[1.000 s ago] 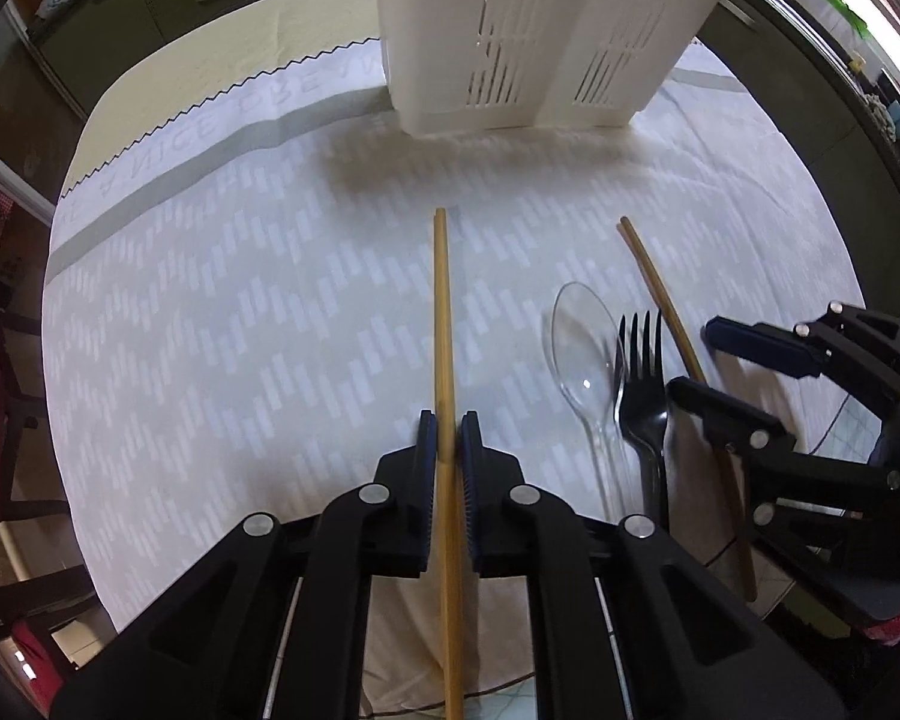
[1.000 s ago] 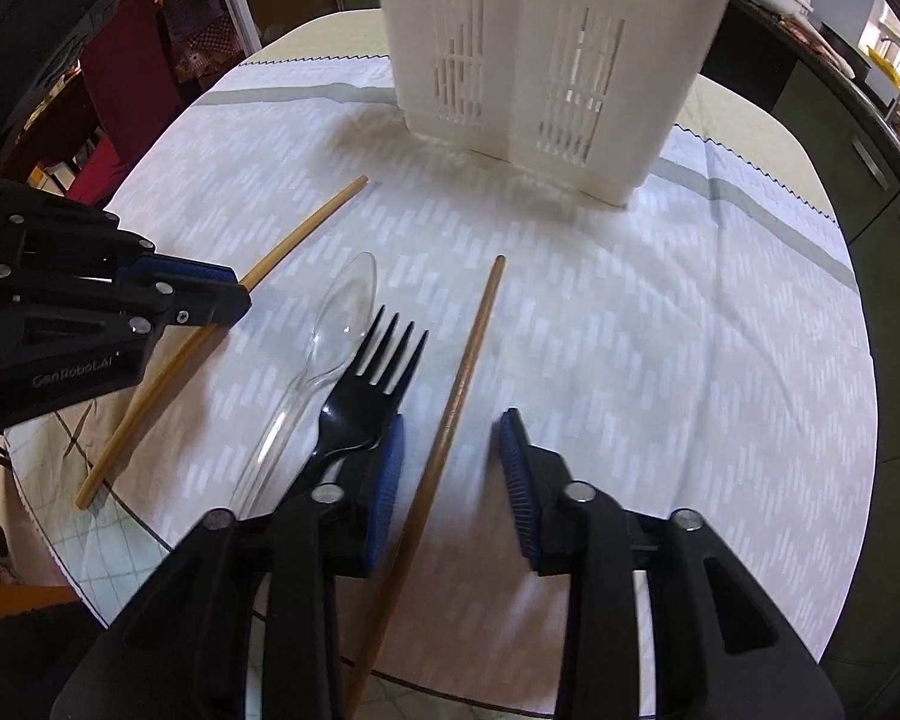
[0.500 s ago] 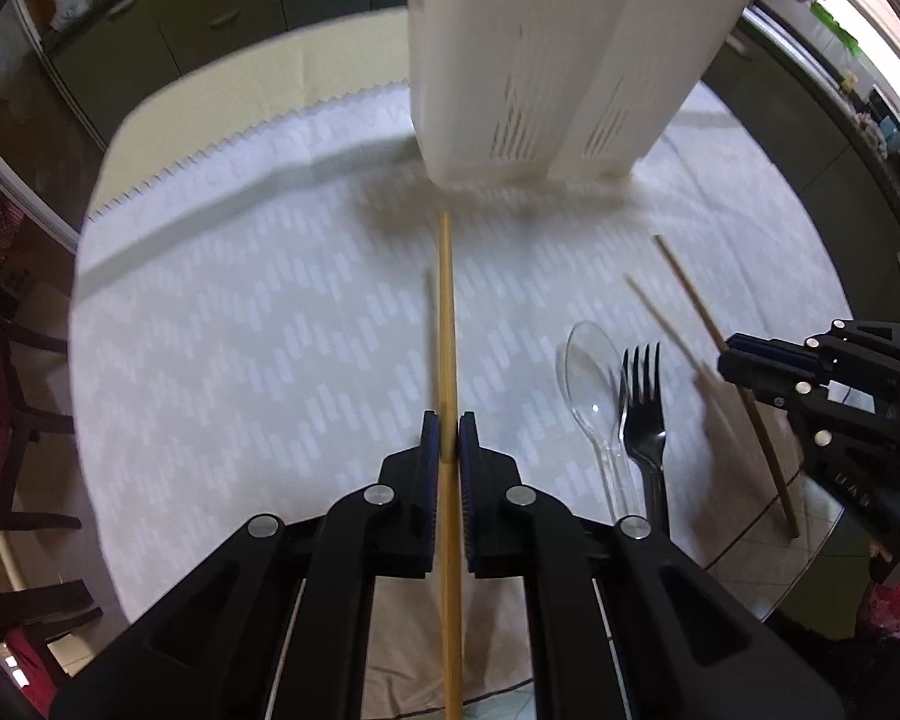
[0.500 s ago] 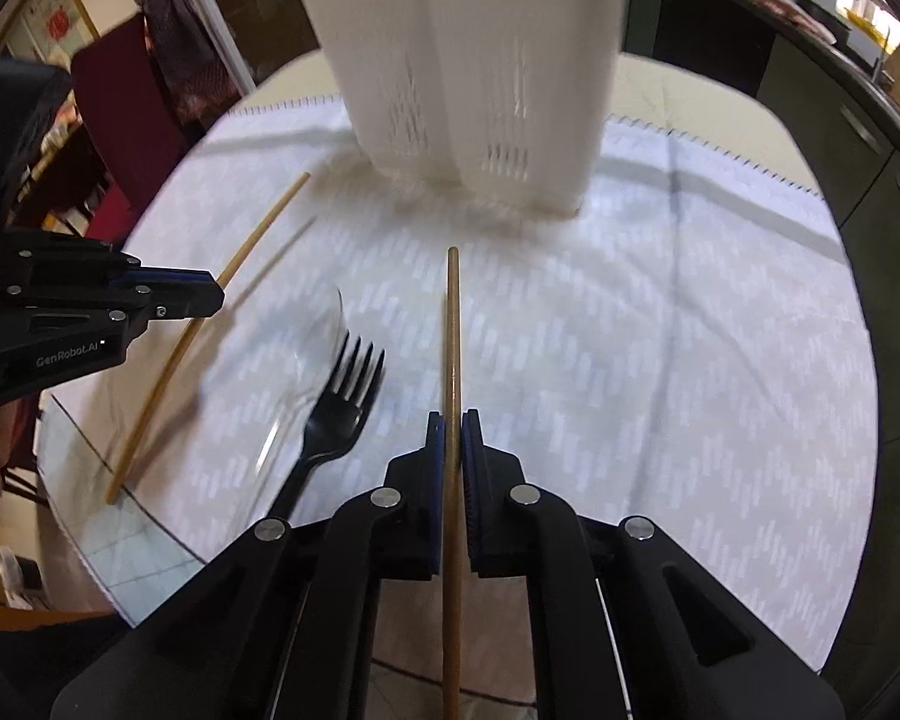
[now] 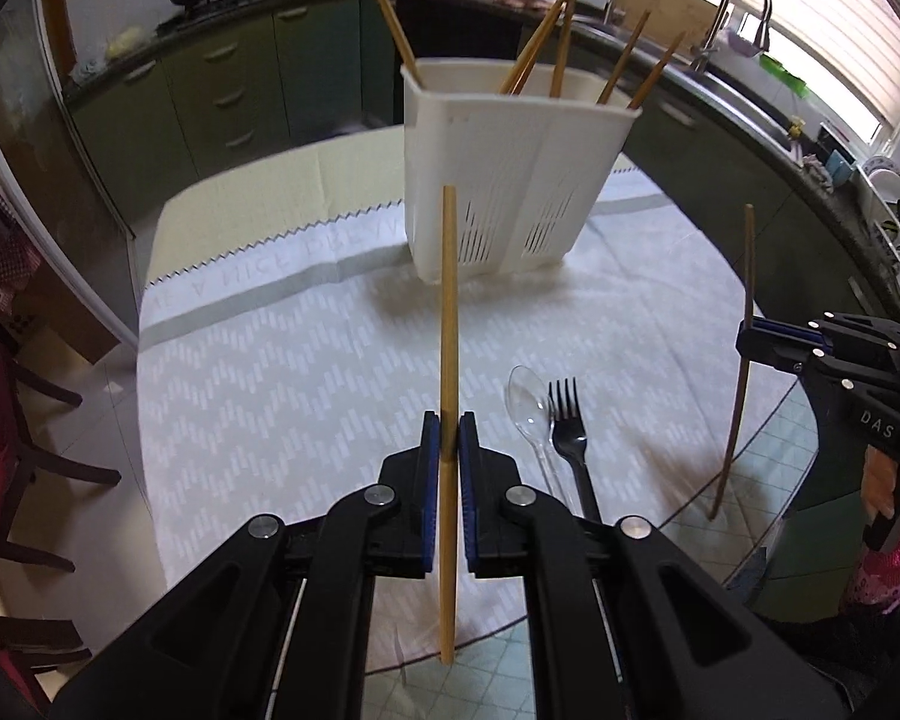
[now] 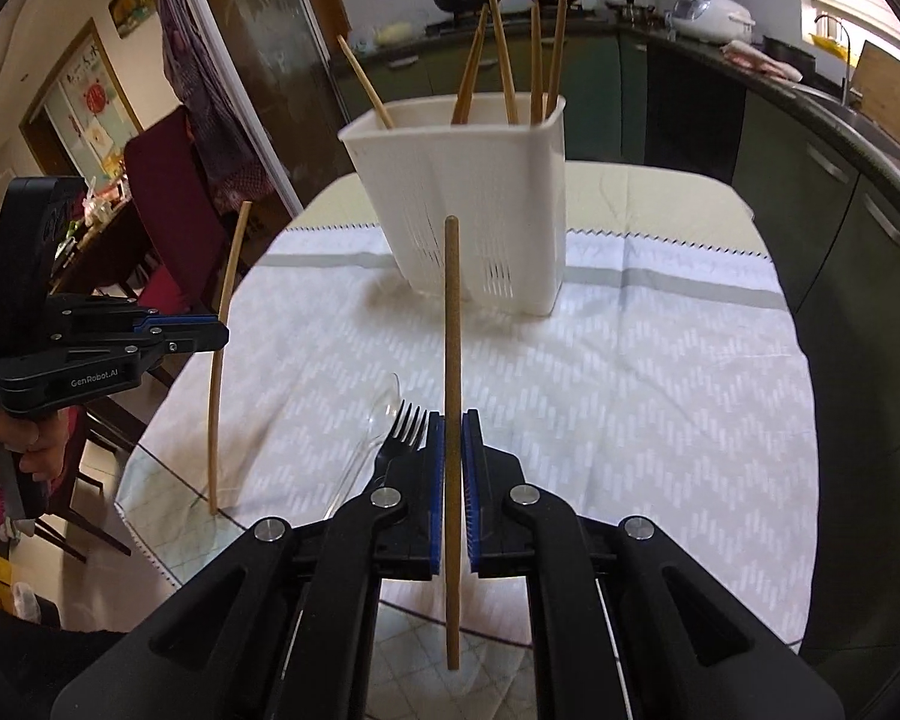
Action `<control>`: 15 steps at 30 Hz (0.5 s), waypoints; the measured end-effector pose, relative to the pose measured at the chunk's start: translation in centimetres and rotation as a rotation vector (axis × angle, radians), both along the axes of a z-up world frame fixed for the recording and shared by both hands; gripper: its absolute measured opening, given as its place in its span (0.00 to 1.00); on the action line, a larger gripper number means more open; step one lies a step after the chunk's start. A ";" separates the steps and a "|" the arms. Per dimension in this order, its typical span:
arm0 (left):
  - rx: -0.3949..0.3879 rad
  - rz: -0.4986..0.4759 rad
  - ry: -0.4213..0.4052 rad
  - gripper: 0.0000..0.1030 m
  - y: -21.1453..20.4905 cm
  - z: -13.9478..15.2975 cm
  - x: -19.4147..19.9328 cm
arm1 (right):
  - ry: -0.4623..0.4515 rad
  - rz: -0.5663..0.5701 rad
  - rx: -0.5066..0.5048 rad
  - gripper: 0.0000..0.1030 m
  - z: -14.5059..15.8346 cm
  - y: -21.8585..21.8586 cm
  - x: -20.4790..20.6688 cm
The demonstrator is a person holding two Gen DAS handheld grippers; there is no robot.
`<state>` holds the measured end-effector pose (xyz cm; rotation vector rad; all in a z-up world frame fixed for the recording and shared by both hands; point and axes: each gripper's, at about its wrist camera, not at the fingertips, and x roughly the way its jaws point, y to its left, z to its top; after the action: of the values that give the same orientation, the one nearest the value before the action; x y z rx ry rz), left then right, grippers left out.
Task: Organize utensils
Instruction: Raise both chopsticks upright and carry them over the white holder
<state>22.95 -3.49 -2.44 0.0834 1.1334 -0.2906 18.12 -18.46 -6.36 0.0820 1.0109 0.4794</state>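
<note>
My left gripper [image 5: 445,420] is shut on a wooden chopstick [image 5: 448,312], held up above the table; it also shows at the left of the right wrist view as the left gripper [image 6: 219,333] with its chopstick [image 6: 225,294]. My right gripper [image 6: 452,417] is shut on a second chopstick [image 6: 451,324], seen from the left wrist view as the right gripper [image 5: 747,341] with that chopstick [image 5: 747,264]. A clear plastic spoon [image 5: 528,405] and a black plastic fork [image 5: 567,414] lie side by side on the cloth. A white slotted utensil holder [image 5: 510,174] stands beyond, with several chopsticks in it.
The round table wears a white patterned cloth [image 5: 300,372]. Dark wooden chairs [image 5: 6,432] stand at its left side, and a red chair [image 6: 168,192] behind. Green kitchen cabinets [image 5: 222,72] and a counter with a sink tap [image 5: 744,6] ring the far side.
The right gripper closed on its chopstick. Both grippers lifted their chopsticks off the cloth and tipped upward, so the holder's rim and the kitchen came into view.
</note>
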 end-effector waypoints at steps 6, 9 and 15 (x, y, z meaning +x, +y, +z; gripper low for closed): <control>-0.014 0.003 -0.049 0.06 0.3 1.9 -1.4 | -0.047 -0.003 0.020 0.06 1.9 -0.7 -1.6; -0.015 -0.003 -0.059 0.06 0.3 2.4 -1.9 | -0.056 -0.002 0.020 0.06 2.2 -0.8 -1.9; -0.023 -0.015 -0.067 0.06 -0.1 2.7 -2.5 | -0.068 -0.002 0.025 0.06 2.6 -0.8 -2.1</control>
<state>20.47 -3.61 0.26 0.0803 1.0629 -0.3120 16.07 -19.25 -3.77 0.0886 0.9384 0.4901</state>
